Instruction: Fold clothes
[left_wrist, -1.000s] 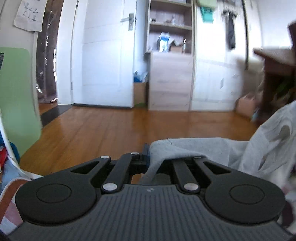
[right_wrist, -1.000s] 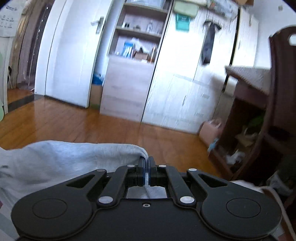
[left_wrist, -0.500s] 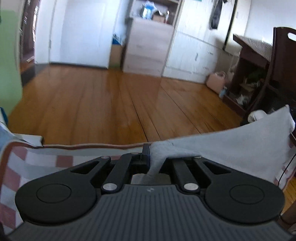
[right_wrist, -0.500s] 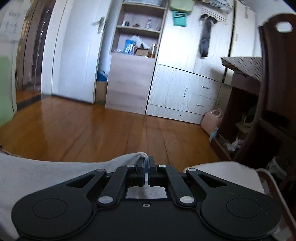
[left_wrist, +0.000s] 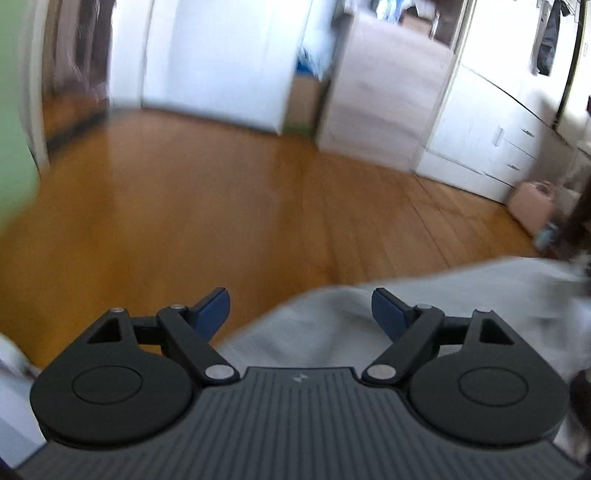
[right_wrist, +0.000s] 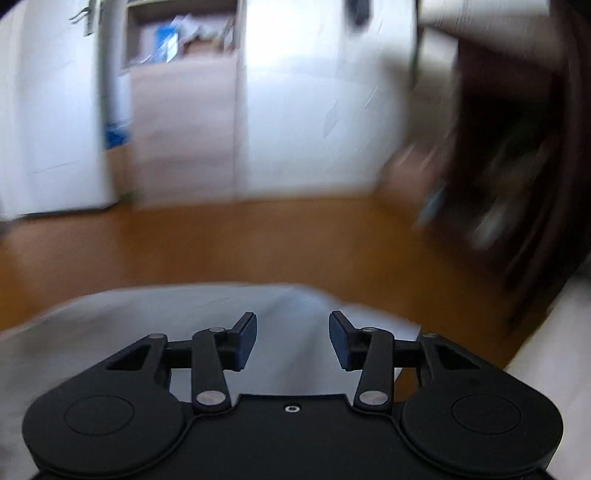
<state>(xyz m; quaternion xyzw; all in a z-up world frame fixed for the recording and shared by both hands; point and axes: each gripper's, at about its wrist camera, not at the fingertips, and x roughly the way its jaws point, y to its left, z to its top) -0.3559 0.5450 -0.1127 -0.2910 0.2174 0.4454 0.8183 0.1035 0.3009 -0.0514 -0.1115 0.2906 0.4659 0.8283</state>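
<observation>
Presently both grippers' fingers are opening, pressing on nothing: left gripper (left_wrist: 300, 308) wide, right gripper (right_wrist: 292, 339) narrower. Grey garment (left_wrist: 424, 314) lies beneath both, spreading toward 3 o'clock. Shelf contents blurred.

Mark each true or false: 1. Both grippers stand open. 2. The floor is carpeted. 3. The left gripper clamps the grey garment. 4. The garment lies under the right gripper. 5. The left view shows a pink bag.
1. True: the left gripper and right gripper have their jaws apart and opening.
2. False: the floor is wood.
3. False: the grey garment lies below its parted pads, unpinched.
4. True: garment.
5. True: pink bag by the drawers.
</observation>
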